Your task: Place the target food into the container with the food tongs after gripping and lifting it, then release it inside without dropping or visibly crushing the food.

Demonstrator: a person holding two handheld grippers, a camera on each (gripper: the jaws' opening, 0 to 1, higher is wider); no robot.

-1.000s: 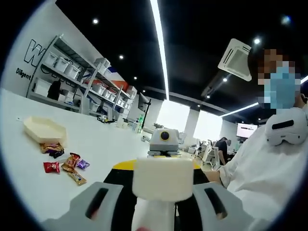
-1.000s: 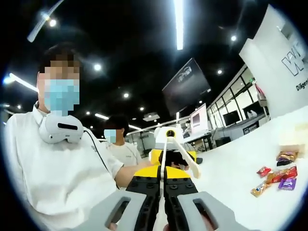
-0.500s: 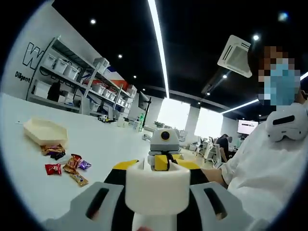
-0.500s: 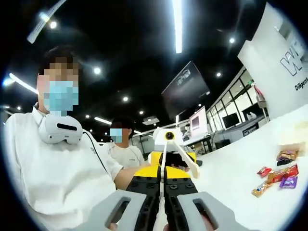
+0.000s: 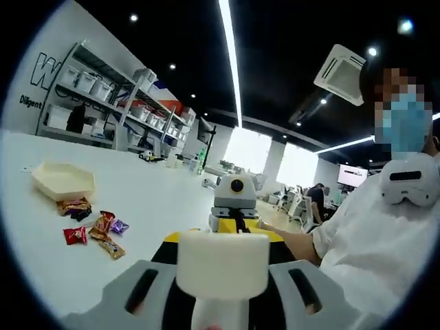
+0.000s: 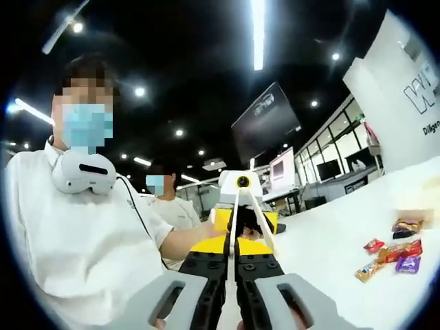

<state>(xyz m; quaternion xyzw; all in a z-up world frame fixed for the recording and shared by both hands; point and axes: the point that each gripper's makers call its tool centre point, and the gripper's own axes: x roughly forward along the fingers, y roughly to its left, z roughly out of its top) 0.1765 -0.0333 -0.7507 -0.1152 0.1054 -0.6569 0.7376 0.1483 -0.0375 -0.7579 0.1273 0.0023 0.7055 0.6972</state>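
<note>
Tongs (image 6: 249, 214) sit clamped in the right gripper (image 6: 234, 302), the left gripper (image 5: 220, 302) grips a white block (image 5: 222, 262); next, reach the wrapped candies (image 5: 93, 228) beside the hexagonal container (image 5: 62, 180).

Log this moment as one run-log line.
left gripper: shut on white block | right gripper: shut on tongs, raised | candies: on table, untouched | container: beside candies
</note>
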